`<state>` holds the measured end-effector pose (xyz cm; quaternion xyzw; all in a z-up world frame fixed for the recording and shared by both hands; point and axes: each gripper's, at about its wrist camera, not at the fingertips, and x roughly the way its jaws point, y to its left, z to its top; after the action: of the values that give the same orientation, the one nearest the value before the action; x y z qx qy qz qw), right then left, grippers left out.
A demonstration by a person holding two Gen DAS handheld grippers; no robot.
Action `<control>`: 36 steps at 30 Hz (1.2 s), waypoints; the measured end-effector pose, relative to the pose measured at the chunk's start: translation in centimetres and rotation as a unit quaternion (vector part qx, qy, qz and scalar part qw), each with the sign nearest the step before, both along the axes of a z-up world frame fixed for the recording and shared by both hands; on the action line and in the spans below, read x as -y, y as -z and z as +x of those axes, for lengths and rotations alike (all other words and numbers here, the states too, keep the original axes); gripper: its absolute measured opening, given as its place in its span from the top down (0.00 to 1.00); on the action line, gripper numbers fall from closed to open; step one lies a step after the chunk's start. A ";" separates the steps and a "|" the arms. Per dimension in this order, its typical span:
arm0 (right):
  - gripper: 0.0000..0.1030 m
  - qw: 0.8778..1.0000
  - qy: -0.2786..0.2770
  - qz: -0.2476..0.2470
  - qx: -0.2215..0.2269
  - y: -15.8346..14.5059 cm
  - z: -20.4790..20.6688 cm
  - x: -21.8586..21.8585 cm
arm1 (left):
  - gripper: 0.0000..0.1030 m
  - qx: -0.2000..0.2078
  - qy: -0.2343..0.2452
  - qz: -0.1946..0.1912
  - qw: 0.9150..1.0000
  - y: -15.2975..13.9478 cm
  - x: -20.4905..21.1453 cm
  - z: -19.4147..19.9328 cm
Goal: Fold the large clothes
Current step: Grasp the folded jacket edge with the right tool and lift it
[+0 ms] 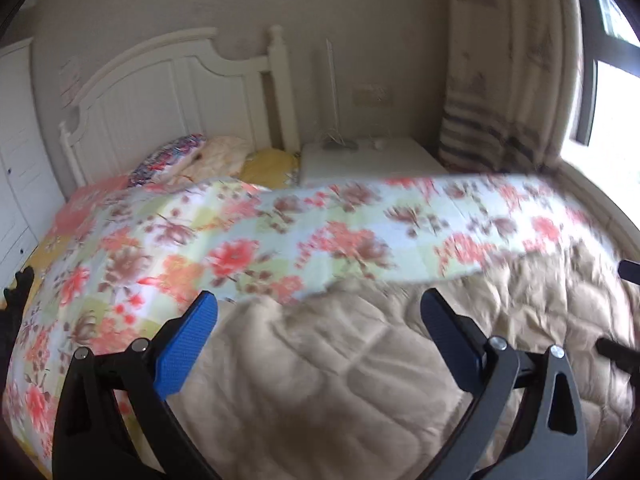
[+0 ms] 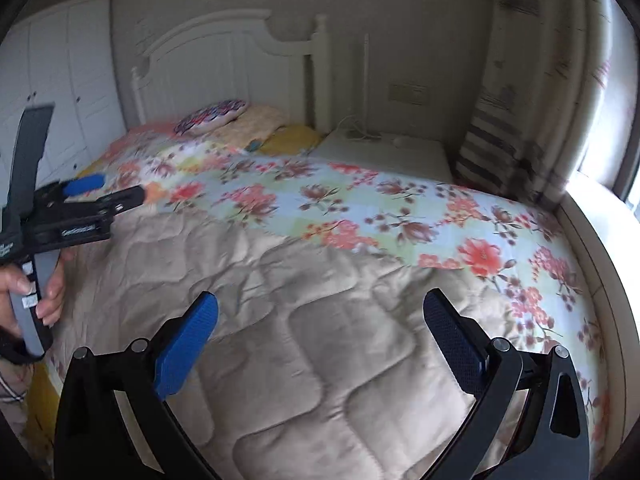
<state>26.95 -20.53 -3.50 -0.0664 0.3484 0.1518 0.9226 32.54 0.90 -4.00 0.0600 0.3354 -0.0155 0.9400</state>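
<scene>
one quilt [image 2: 320, 320], two pillows [image 2: 212, 116], both grippers [image 1: 320, 320] spread, empty.

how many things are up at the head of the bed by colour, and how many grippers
blue-and-red patterned pillow: 1
pale peach pillow: 1
yellow pillow: 1
grippers, both open: 2, the left gripper and the right gripper
Total: 5

Floral quilt [image 1: 248, 240] motion-blurred; left tool [image 2: 116, 192] tips smeared, grip unclear.
</scene>
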 end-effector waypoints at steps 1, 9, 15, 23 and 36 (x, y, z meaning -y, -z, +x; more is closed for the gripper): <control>0.05 1.000 -0.011 -0.022 -0.013 1.4 0.1 -1.3 | 0.02 -0.019 0.000 0.011 1.000 1.6 0.7 0.5; 0.04 0.998 -0.020 -0.037 -0.036 6.5 0.6 -2.1 | 0.02 -0.105 0.009 -0.080 0.991 6.6 -1.9 2.5; 0.05 0.999 -0.009 -0.029 -0.038 5.7 0.2 -1.4 | 0.02 -0.064 -0.021 -0.039 0.997 4.7 -2.4 0.5; 0.04 0.991 0.133 -0.002 -0.002 2.9 -0.9 7.0 | 0.02 -0.033 -0.145 -0.013 0.989 4.2 -11.8 -1.5; 0.04 0.988 0.137 0.071 -0.032 6.8 -0.1 10.0 | 0.02 -0.068 -0.134 -0.126 0.981 6.5 -15.2 -1.4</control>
<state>26.88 -30.57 -10.35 0.0521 0.3723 0.0505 0.9253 31.12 16.10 -10.48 -0.1056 0.3993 0.0644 0.9084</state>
